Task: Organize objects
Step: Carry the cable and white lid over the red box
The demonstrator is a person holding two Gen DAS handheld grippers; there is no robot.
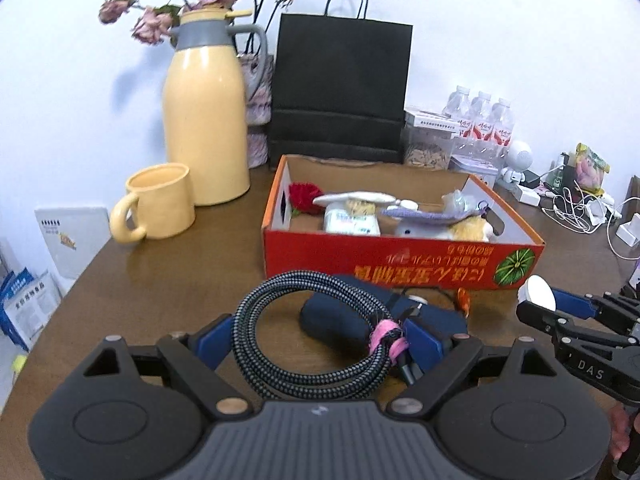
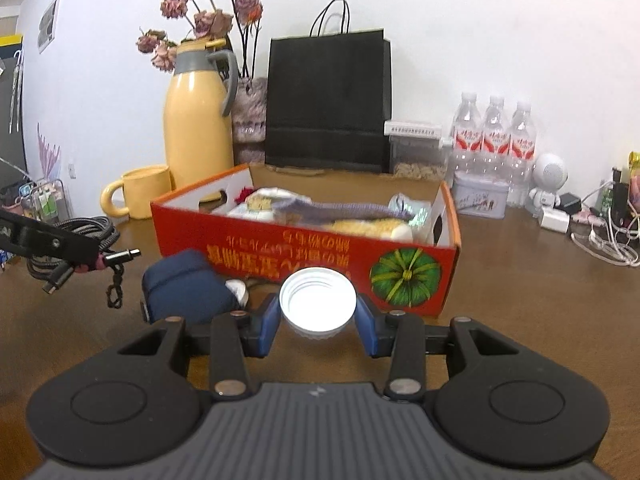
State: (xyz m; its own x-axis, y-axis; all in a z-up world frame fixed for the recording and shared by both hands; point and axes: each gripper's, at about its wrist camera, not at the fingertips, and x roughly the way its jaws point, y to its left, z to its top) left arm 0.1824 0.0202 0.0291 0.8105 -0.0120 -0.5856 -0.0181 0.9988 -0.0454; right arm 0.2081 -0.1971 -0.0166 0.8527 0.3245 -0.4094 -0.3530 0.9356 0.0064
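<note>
My left gripper [image 1: 316, 340] is shut on a coiled grey braided cable [image 1: 280, 344] bound with a pink tie, held above the brown table. In the right wrist view the cable [image 2: 76, 240] hangs at the far left. My right gripper [image 2: 318, 316] is shut on a white plastic lid [image 2: 318, 300], also seen at the right of the left wrist view [image 1: 540, 292]. A red cardboard box [image 1: 400, 264] [image 2: 304, 256] stands just behind both grippers and holds soft toys and small items. A dark blue pouch [image 1: 348, 316] [image 2: 188, 284] lies in front of the box.
A yellow thermos jug [image 1: 204, 120], a yellow mug [image 1: 156, 204] and dried flowers stand back left. A black paper bag [image 1: 340, 88] stands behind the box. Water bottles [image 2: 496, 136], a tin, a white robot toy [image 2: 548, 184] and tangled white cables [image 2: 600, 240] lie back right.
</note>
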